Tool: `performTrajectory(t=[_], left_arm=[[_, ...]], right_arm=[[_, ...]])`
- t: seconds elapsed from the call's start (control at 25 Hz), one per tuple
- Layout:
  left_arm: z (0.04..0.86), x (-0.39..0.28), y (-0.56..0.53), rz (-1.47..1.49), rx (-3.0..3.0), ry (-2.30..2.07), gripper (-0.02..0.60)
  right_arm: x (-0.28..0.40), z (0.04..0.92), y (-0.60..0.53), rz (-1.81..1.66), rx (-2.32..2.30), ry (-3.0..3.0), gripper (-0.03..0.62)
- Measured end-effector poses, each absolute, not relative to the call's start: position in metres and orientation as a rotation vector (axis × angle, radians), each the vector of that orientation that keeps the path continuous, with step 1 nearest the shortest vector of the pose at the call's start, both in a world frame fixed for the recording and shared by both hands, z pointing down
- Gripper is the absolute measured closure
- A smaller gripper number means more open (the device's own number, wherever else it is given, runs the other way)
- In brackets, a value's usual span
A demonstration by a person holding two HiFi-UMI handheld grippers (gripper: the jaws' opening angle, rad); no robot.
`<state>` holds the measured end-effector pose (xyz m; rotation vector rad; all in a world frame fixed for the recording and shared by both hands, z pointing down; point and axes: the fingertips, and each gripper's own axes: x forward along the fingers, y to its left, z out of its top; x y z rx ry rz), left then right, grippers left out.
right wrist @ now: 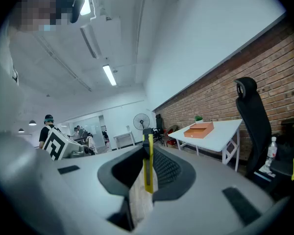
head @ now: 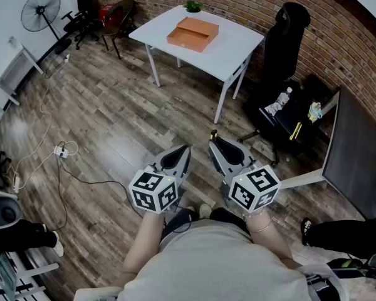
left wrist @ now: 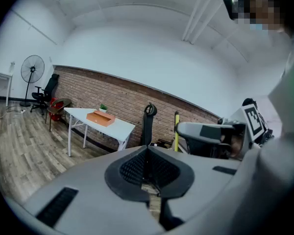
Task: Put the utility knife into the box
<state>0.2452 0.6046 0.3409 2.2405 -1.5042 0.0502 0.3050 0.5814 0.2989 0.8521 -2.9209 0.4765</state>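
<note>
1. Plainly, the right gripper (right wrist: 146,155) is clenched on the utility knife (right wrist: 148,169). The yellow knife stands on edge between the two dark pads, and its black tip pokes out past the jaw tips.
2. From the head view, the same knife (head: 214,134) shows as a small yellow-and-black tip at the front of the right gripper (head: 215,144), which is held level just ahead of the person's body.
3. The left gripper (left wrist: 147,153) has its jaws pressed together with nothing between them. Only a sliver of floor shows through the gap lower down.
4. In the head view, the left gripper (head: 182,155) sits just beside the right one, both above the wood floor (head: 113,124).
5. The box (head: 193,33), orange-brown and open-topped, lies on the white table (head: 235,52) against the brick wall, well apart from both grippers.
6. A small green plant (head: 193,6) stands on the table's far edge behind the box, and a black office chair (head: 287,33) stands beside the table.
</note>
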Motion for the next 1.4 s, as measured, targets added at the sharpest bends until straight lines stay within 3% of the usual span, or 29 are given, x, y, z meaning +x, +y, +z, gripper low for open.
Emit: performTrajectory(t=[0.76,1.08,1.4], left_arm=[[0.337,0.252,0.586,0.082,2.284,-1.552,0.575],[0.36,0.275,0.586,0.073,2.207,-1.523,0.575],[0.369,0.245,0.555,0.031,2.152,-1.544,0.575]], right_arm=[[0.319,0.301,0.568,0.535,0.816,-2.974,0.533],[0.325,0.312,0.551,0.728,0.706,-3.023,0.533],[0.299,0.323,0.52,0.752,0.653,-3.024,0.533]])
